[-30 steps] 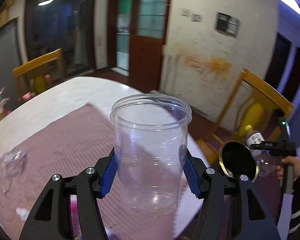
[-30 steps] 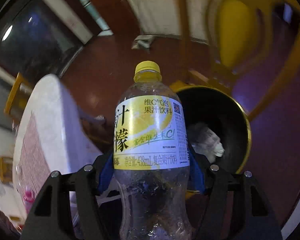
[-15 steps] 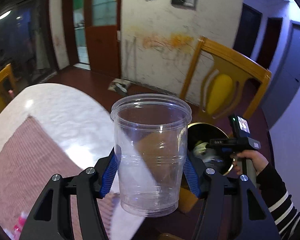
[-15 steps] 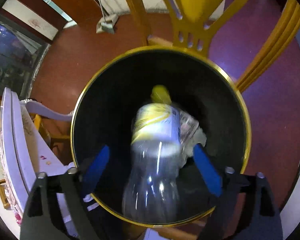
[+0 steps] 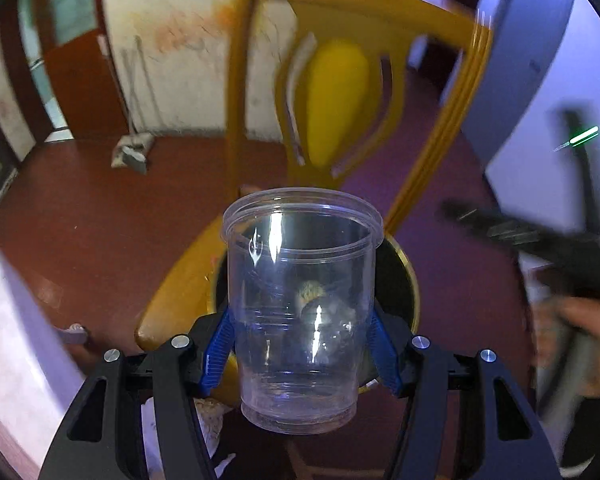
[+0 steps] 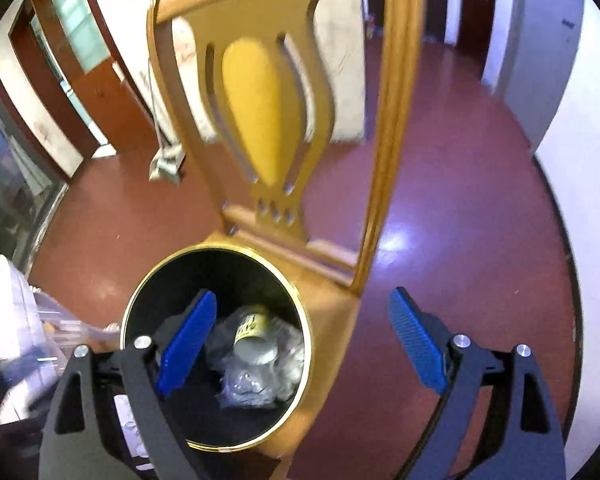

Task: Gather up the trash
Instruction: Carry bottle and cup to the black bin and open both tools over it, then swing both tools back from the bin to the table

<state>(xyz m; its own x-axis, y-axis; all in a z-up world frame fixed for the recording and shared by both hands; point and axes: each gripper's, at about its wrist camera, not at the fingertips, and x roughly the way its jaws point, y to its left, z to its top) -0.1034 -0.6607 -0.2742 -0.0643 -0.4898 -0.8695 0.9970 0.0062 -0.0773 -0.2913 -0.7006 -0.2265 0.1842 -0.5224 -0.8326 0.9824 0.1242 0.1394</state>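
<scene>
Two tools are over the bin [image 6: 216, 344] at once, and each stands as it does for a plain reason. The right tool [image 6: 300, 344] is released: its blue pads [image 6: 188, 344] gape with nothing between them, having just spread wide to let the bottle [image 6: 254, 334] go. That bottle now lies on its side on crumpled plastic at the bottom of the bin, yellow label showing. The bin itself sits on the seat of a yellow chair [image 6: 268, 112] drawn close to the worktop [image 6: 4, 312], so trash has only a short way to travel from its edge.

The left tool [image 5: 300, 354] is clenched on a clear cup [image 5: 300, 304], pads pressing the lower wall from both sides and the mouth pointing away from the camera. It tilts down toward the bin, whose gold rim [image 5: 410, 280] shows behind the cup. The right hand [image 5: 580, 344] is a blur at that view's right side, which I take as it clearing out of the way. To my eye the cup is next in.
</scene>
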